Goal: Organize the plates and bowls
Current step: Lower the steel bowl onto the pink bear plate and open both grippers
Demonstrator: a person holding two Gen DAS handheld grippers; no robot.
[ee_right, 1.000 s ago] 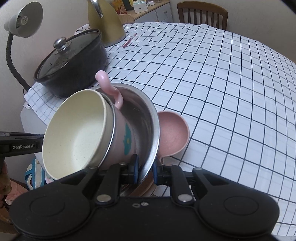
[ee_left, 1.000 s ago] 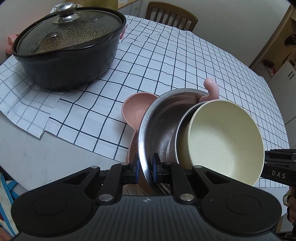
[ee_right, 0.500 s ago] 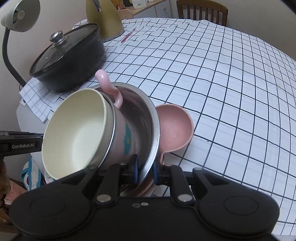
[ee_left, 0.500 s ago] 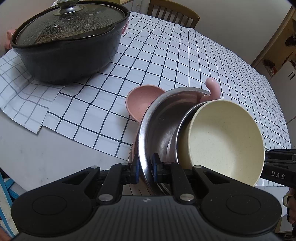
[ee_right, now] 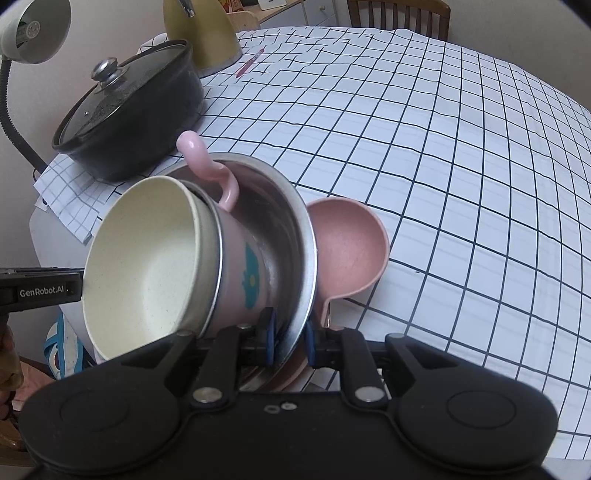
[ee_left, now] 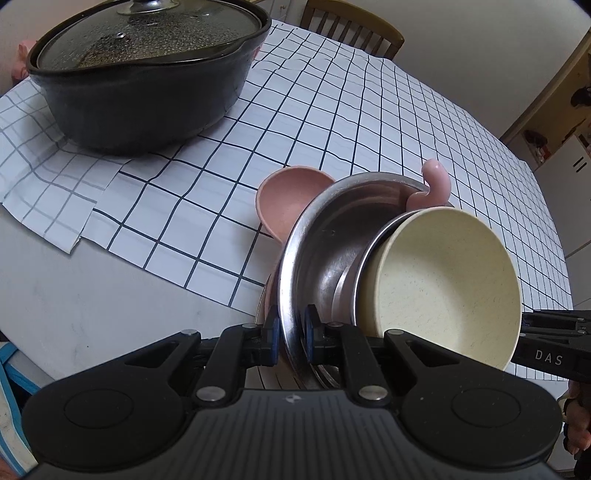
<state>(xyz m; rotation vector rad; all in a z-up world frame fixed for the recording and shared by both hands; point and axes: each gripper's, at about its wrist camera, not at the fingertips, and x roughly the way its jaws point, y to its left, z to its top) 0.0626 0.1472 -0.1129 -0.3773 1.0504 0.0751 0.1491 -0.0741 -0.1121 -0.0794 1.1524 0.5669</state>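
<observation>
A tilted steel bowl [ee_left: 321,240] [ee_right: 280,229] hangs just above the table's near edge. Inside it lies a pink mug [ee_right: 240,266] with a blue flower, handle [ee_left: 437,184] up, and a cream bowl [ee_left: 443,288] [ee_right: 147,266] nested in the mug. My left gripper [ee_left: 291,332] is shut on the steel rim from one side. On the opposite side my right gripper [ee_right: 288,334] is shut on the same rim. A pink bowl [ee_left: 284,199] [ee_right: 347,251] sits on the checked cloth right behind the steel bowl. What lies under the stack is hidden.
A black lidded pot [ee_left: 147,81] [ee_right: 133,122] stands at the far left on the checked tablecloth [ee_left: 332,122]. Beyond it are a yellow kettle [ee_right: 207,33], a red pen [ee_right: 251,62] and a lamp [ee_right: 33,29]. A wooden chair [ee_left: 351,22] stands behind the table. Bare tabletop [ee_left: 92,295] shows near left.
Both views have crept slightly toward the pot and the table's far side, and more of the pink bowl shows behind the steel bowl. Both grips on the rim are unchanged.
</observation>
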